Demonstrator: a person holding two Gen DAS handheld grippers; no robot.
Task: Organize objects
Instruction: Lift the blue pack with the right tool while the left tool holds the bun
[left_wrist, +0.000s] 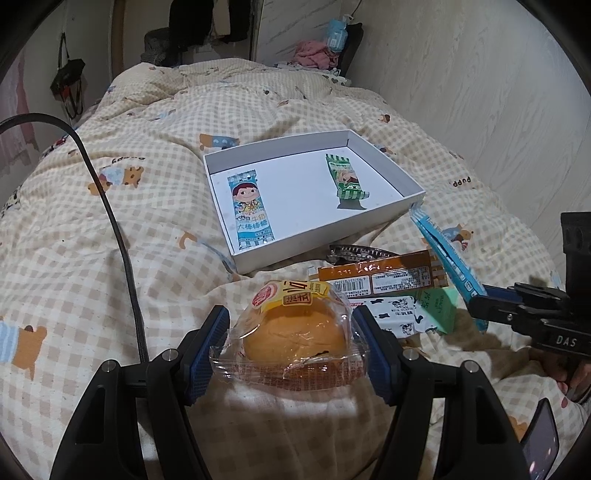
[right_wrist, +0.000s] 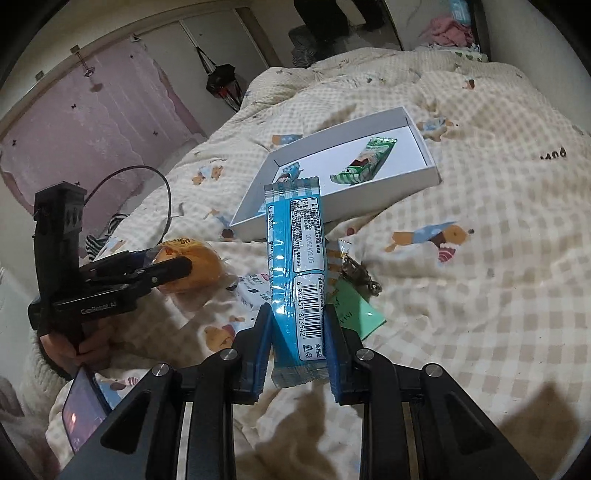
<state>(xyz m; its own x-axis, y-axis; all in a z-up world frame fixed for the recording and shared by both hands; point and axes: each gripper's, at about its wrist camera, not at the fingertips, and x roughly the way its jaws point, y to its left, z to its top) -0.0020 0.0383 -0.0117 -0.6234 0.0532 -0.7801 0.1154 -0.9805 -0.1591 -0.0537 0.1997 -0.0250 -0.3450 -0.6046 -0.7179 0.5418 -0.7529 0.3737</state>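
Bun (left_wrist: 295, 332), wrapped in clear film: pinched between the pads of the left gripper (left_wrist: 291, 350), lower centre of the left view. Blue packet (right_wrist: 295, 280): clamped at its lower end by the right gripper (right_wrist: 297, 343), held upright, centre of the right view. White tray (left_wrist: 388, 155): lying on the bed (left_wrist: 110, 258), upper centre; a blue candy (left_wrist: 251, 210) and a green candy (left_wrist: 345, 179) are lodged inside, well apart. Loose packets (left_wrist: 384, 280): heaped just below the tray.
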